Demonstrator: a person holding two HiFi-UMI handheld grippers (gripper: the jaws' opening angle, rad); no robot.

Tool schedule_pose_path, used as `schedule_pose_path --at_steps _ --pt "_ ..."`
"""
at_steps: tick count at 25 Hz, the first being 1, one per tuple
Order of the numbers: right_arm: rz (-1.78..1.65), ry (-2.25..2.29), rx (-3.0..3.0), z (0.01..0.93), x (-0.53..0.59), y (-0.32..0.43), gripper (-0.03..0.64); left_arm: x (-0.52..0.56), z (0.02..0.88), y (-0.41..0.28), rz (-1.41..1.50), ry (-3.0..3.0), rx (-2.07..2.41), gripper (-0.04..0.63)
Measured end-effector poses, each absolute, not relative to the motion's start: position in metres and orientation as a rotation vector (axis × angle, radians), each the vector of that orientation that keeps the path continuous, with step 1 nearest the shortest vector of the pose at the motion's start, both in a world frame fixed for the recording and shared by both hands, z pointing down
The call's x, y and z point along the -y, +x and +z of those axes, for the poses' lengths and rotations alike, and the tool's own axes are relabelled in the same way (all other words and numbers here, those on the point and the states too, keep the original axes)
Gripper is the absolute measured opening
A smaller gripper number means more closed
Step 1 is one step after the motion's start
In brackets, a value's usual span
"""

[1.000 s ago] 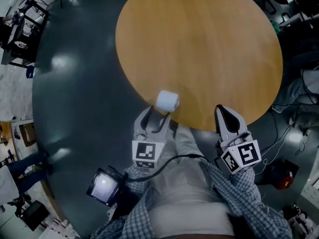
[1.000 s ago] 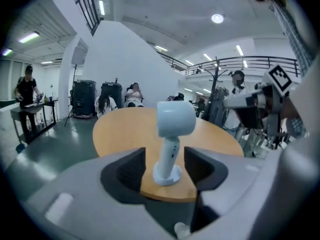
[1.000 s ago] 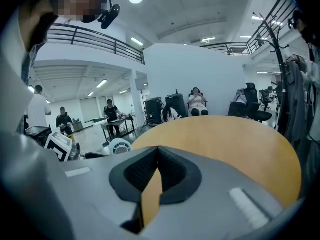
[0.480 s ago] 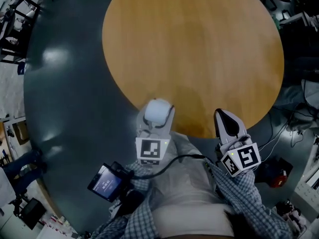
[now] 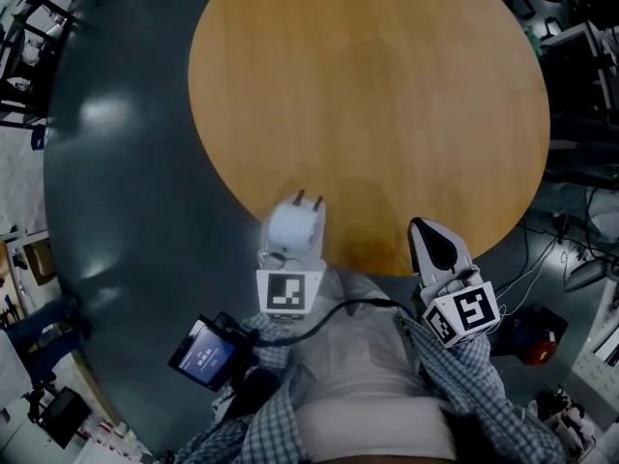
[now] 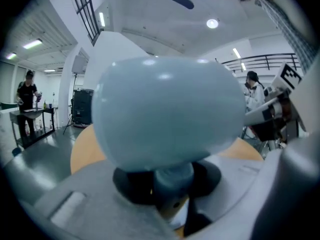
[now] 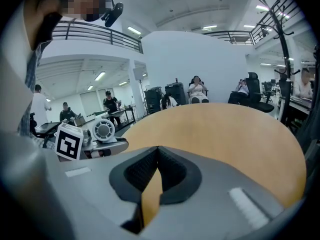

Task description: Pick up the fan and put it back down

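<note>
- The fan (image 5: 292, 226), a pale rounded head on a short stem, is found at the near edge of the round wooden table (image 5: 387, 85), right at its rim.
- The left gripper (image 5: 309, 201) is being closed on the fan. In the left gripper view the stem is seen between the dark pads, which appear to touch it already.
- The right gripper (image 5: 430, 232) is held at the table's near edge, well apart from the fan. Its jaws are pressed together and nothing is held.
- The grasp is judged to be just forming. It cannot be told whether the fan has left the table, so the lift and the setting down are taken as still to be done.
- No other thing is seen on the table, so nothing is judged to stand in the way of a lift.
- A lit handheld screen (image 5: 201, 356) and a black cable (image 5: 348, 305) are seen below the table's near rim, against the person's checked shirt (image 5: 464, 375).
- Seated people (image 7: 197, 89) and a coat stand (image 7: 282, 29) are seen beyond the table's far side.
</note>
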State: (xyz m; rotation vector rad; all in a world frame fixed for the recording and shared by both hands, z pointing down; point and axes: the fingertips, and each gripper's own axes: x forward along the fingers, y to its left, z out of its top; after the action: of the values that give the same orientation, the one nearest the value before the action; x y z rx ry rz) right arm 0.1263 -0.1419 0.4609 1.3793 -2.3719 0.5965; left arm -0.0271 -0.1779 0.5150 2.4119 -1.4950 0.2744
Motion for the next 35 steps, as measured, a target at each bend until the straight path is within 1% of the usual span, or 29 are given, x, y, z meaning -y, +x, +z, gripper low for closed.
schedule_pose_path --at_steps 8,22,35 --pt "0.570 1.378 2.423 0.451 0.148 0.125 0.003 0.177 0.507 -0.027 0.276 2.425 1.498 0.106" --pt "0.494 1.436 2.557 0.403 0.167 0.123 0.002 0.175 0.428 -0.024 0.243 2.506 1.529 0.106" --pt "0.348 1.484 2.678 0.358 0.192 0.105 0.002 0.188 0.390 -0.028 0.253 2.596 1.526 0.106"
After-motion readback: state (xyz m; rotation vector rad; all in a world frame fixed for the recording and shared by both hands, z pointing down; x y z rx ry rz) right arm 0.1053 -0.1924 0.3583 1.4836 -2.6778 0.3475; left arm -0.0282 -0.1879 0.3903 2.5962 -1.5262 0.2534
